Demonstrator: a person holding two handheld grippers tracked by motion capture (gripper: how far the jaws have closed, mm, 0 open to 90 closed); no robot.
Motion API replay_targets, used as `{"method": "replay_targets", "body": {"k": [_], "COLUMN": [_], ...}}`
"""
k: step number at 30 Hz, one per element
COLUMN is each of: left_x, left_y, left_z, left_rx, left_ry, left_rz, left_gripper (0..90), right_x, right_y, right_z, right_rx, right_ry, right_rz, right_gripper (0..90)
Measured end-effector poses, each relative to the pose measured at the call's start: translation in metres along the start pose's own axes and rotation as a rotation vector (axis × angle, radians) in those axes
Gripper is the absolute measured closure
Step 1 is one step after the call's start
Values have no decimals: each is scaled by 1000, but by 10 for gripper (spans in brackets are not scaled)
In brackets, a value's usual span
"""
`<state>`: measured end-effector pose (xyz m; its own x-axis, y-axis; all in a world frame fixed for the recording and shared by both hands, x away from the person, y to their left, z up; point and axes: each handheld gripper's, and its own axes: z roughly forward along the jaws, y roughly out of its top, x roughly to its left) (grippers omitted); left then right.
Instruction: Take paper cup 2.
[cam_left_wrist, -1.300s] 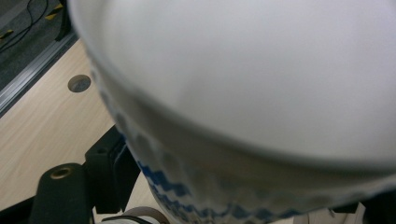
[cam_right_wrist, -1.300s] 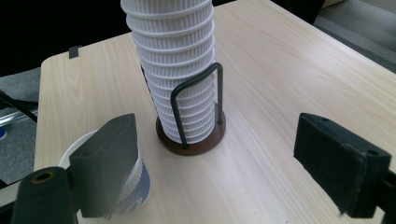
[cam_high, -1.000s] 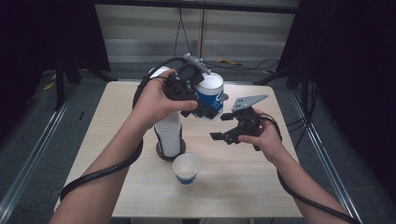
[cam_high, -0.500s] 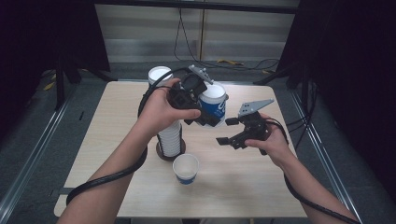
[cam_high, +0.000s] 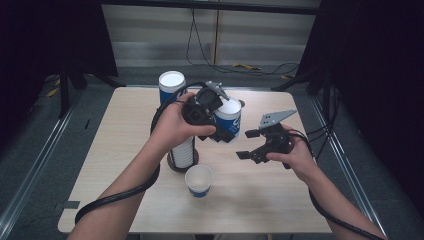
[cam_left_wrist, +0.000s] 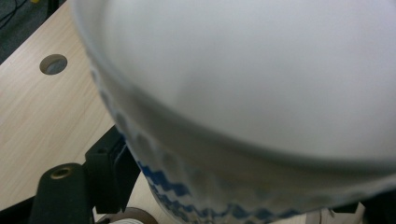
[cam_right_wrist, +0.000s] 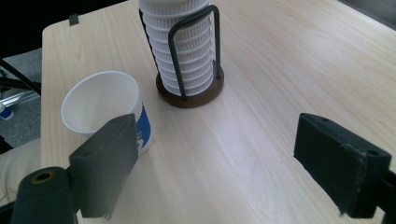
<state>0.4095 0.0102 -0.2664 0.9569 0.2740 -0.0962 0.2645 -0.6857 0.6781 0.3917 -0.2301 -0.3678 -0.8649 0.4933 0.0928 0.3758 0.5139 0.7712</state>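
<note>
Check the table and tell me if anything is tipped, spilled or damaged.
Nothing stands out. The loose cup stands upright and empty, the lid stack sits straight in its wire holder, and the left gripper holds another cup upright above the table. No spills show.

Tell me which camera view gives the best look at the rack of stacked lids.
The right gripper view: the rack of stacked lids stands unobstructed there, its wire frame and round brown base clear on the table. In the high view the left hand covers the top of the stack. The left gripper view catches just a sliver of the brown base at its bottom edge.
</note>
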Motion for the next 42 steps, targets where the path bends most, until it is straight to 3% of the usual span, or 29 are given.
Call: {"method": "replay_targets", "body": {"k": [6, 12, 21, 35, 37, 42], "left_x": [-2, -5, -5, -6, -5, -6], "left_y": [-2, -3, -5, -7, -6, -4], "left_z": [8, 17, 29, 42, 43, 47], "left_rx": [33, 97, 187, 275, 297, 330], "left_ry": [-6, -9, -12, -10, -12, -3], "left_rz": [9, 38, 46, 47, 73, 74], "left_gripper": [210, 211, 216, 229, 233, 236], "right_x": [1, 2, 1, 1, 0, -1], "right_y": [-3, -8, -15, -20, -20, -22], "right_z": [-1, -4, -6, -9, -10, -13], "right_rx": [9, 9, 12, 1, -2, -8], "right_ry": [6, 12, 21, 36, 38, 43], "right_rz": [-10, -6, -2, 1, 6, 4], "right_gripper": [132, 132, 132, 132, 132, 132]}}
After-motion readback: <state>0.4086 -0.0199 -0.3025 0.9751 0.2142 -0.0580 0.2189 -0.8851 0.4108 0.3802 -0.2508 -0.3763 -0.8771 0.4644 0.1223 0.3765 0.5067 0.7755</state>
